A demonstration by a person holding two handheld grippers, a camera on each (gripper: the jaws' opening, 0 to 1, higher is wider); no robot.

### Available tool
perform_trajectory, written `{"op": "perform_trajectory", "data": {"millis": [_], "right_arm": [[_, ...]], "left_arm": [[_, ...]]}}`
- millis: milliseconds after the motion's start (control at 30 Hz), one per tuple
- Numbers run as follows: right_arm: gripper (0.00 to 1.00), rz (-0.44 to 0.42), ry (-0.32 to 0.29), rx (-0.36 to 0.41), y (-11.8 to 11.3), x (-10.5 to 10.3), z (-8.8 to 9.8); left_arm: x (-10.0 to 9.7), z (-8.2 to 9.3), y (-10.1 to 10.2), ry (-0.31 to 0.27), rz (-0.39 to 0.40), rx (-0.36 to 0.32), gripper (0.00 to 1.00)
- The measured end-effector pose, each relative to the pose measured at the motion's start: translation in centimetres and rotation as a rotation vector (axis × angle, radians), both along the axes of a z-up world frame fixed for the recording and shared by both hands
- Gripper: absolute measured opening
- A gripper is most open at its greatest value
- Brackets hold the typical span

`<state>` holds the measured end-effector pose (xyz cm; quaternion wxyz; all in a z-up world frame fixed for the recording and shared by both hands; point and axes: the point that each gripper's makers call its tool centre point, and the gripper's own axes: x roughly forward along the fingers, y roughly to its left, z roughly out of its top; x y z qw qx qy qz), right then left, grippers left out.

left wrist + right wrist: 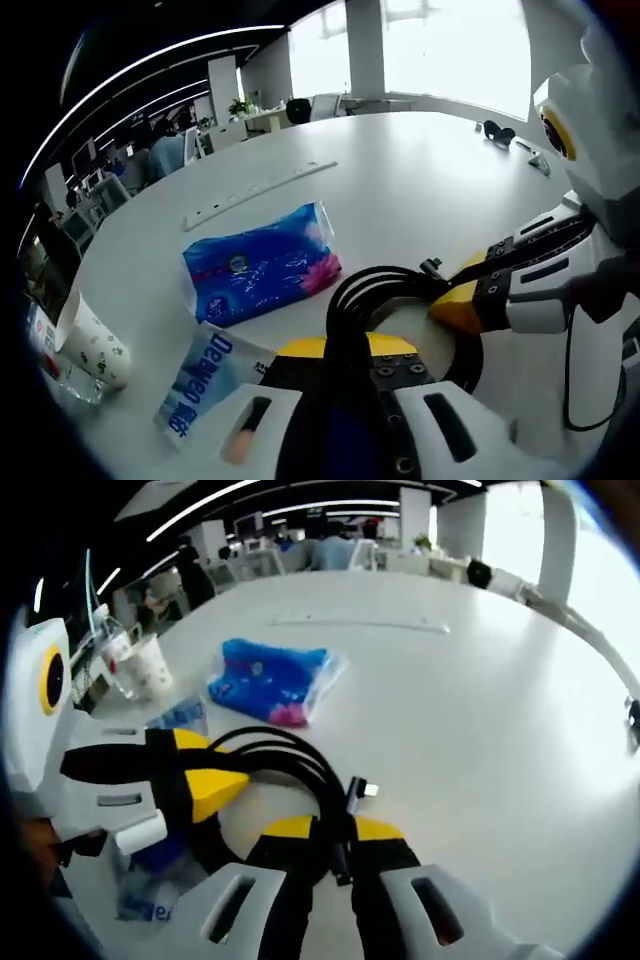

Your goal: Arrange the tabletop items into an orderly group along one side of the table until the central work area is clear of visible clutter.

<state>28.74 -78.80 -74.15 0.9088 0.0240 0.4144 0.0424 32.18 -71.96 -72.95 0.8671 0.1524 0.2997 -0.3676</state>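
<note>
Gripping black cable [352,300] (plug [362,792] rightward)

Coiled black cable [372,300] is lying on the white table [420,180], beside a blue tissue pack [258,262], a wipes packet [203,380] and a paper cup [92,345].

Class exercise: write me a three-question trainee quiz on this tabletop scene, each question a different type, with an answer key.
1. True or false: both grippers, the left gripper and the right gripper, are shut on the coiled black cable.
2. Multiple choice: beside the blue tissue pack lies A) a wet-wipes packet, B) a stapler, C) a banana.
3. Fill in: the patterned paper ___ lies near the edge of the white table.

Key: 1 true; 2 A; 3 cup.
</note>
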Motion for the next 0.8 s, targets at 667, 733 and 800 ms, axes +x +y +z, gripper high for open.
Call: {"op": "perform_trajectory", "data": {"millis": [667,733,800], "right_arm": [[0.08,0.054,-0.019,-0.016,0.6,-1.8,1.9],[0.08,0.051,-0.018,-0.017,0.4,-2.1,2.0],[0.08,0.049,-0.014,-0.018,0.1,-2.6,2.0]], "left_arm": [[-2.3,1.8,0.8,0.003,-0.020,-0.013,0.08],[-2.7,1.9,0.6,0.007,-0.023,-0.017,0.08],[-3.1,1.9,0.2,0.013,-0.029,-0.019,0.08]]}}
